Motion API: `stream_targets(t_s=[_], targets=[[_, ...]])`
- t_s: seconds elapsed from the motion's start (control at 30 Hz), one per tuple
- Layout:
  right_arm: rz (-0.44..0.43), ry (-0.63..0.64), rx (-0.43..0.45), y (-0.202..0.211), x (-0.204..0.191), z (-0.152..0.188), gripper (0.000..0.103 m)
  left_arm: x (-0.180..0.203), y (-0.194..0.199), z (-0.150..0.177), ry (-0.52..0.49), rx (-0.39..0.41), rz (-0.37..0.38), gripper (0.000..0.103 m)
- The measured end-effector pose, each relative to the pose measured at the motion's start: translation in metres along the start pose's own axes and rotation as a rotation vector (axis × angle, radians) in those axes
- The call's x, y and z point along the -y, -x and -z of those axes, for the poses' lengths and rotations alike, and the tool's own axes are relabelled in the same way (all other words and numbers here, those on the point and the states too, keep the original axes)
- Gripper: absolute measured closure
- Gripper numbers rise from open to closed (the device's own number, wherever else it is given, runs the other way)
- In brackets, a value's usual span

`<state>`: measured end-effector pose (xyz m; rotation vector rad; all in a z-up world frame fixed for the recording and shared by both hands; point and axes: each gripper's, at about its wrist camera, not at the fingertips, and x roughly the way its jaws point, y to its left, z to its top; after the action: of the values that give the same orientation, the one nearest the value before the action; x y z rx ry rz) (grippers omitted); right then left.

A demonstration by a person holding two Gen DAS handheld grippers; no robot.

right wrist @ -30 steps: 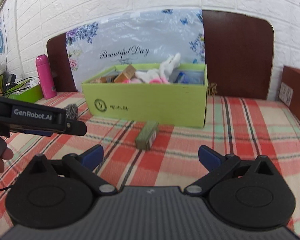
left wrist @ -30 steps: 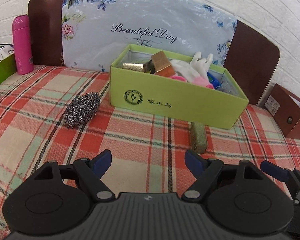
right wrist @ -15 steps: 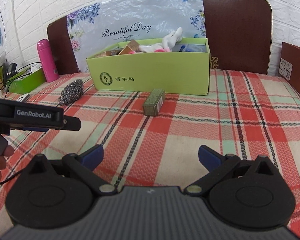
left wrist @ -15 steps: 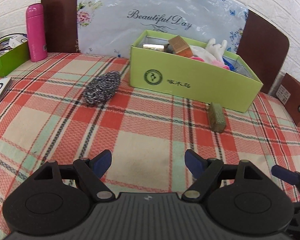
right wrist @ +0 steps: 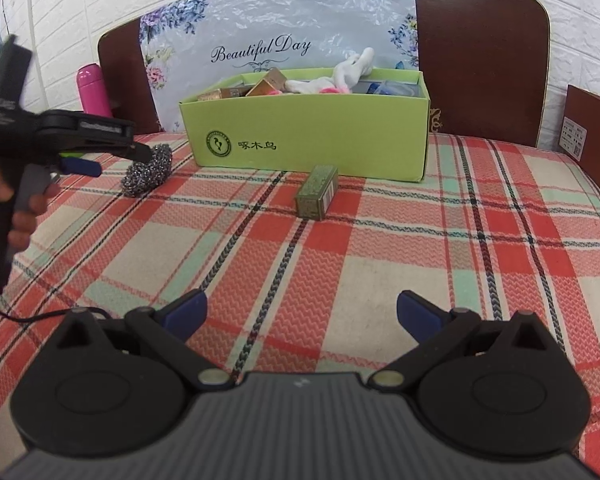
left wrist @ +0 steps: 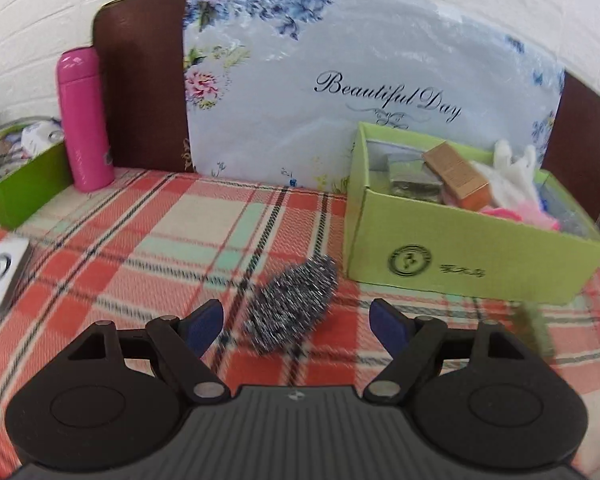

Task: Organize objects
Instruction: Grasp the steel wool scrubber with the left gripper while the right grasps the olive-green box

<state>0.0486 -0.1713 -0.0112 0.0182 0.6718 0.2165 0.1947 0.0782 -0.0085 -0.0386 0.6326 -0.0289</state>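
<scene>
A steel wool scourer (left wrist: 290,306) lies on the plaid cloth, just ahead of my open left gripper (left wrist: 298,324), between its blue fingertips (left wrist: 204,324). It also shows in the right wrist view (right wrist: 148,170), with the left gripper (right wrist: 112,158) right over it. A green box (left wrist: 460,256) holding a cardboard carton, white gloves and other items stands to the right; it also shows in the right wrist view (right wrist: 308,140). A small green tin (right wrist: 317,192) lies in front of it. My right gripper (right wrist: 300,314) is open and empty above the cloth.
A pink bottle (left wrist: 85,120) and a green tray (left wrist: 16,184) stand at the back left. A white device (left wrist: 0,274) lies at the left edge. A floral board (left wrist: 360,92) leans on the headboard. A brown box (right wrist: 592,136) stands at the right.
My left gripper has moved forward and left up to the scourer, which now sits between its fingers. My right gripper has pulled back from the green box. Both stay open.
</scene>
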Motion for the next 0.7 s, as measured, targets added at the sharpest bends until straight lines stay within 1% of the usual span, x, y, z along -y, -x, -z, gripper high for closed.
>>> stream_targets(t_s=[0.07, 0.1, 0.13, 0.17, 0.2, 0.23, 0.27, 0.3, 0.4, 0.5, 0.57, 0.67, 0.7], targets=[[0.001, -0.001, -0.004, -0.001, -0.001, 0.0, 0.0, 0.0, -0.015, -0.002, -0.049, -0.008, -0.015, 0.02], [0.007, 0.0, -0.007, -0.001, -0.001, -0.001, 0.0, -0.001, -0.02, -0.002, -0.059, -0.025, -0.014, 0.02], [0.012, 0.003, -0.006, -0.002, -0.002, -0.001, 0.0, -0.002, -0.023, -0.002, -0.059, -0.041, 0.003, 0.023], [0.016, 0.004, -0.003, -0.002, -0.002, -0.002, 0.0, -0.005, -0.025, -0.001, -0.046, -0.058, 0.048, 0.033], [0.02, 0.004, 0.0, -0.002, -0.002, -0.002, 0.0, -0.008, -0.025, 0.001, -0.019, -0.078, 0.079, 0.056], [0.024, 0.002, 0.001, -0.003, -0.002, -0.003, 0.0, -0.01, -0.024, 0.003, 0.012, -0.103, 0.1, 0.059], [0.028, -0.001, 0.002, -0.004, -0.002, -0.004, 0.0, -0.012, -0.021, 0.005, 0.043, -0.115, 0.106, 0.059], [0.031, -0.003, 0.001, -0.006, -0.002, -0.005, 0.0, -0.011, -0.016, 0.008, 0.063, -0.111, 0.114, 0.059], [0.02, 0.002, 0.002, -0.018, -0.002, -0.012, 0.0, -0.003, 0.0, 0.017, 0.069, -0.114, 0.185, 0.059], [0.033, 0.012, 0.007, -0.034, -0.004, -0.025, 0.0, 0.01, 0.009, 0.024, 0.06, -0.117, 0.187, 0.052], [0.044, 0.022, 0.019, -0.046, -0.005, -0.036, 0.0, 0.018, 0.011, 0.027, 0.044, -0.11, 0.19, 0.052], [0.056, 0.026, 0.039, -0.064, -0.006, -0.048, 0.009, 0.024, 0.011, 0.03, 0.027, -0.109, 0.195, 0.052], [0.062, 0.027, 0.041, -0.071, -0.005, -0.052, 0.014, 0.025, 0.01, 0.03, 0.027, -0.11, 0.199, 0.052]])
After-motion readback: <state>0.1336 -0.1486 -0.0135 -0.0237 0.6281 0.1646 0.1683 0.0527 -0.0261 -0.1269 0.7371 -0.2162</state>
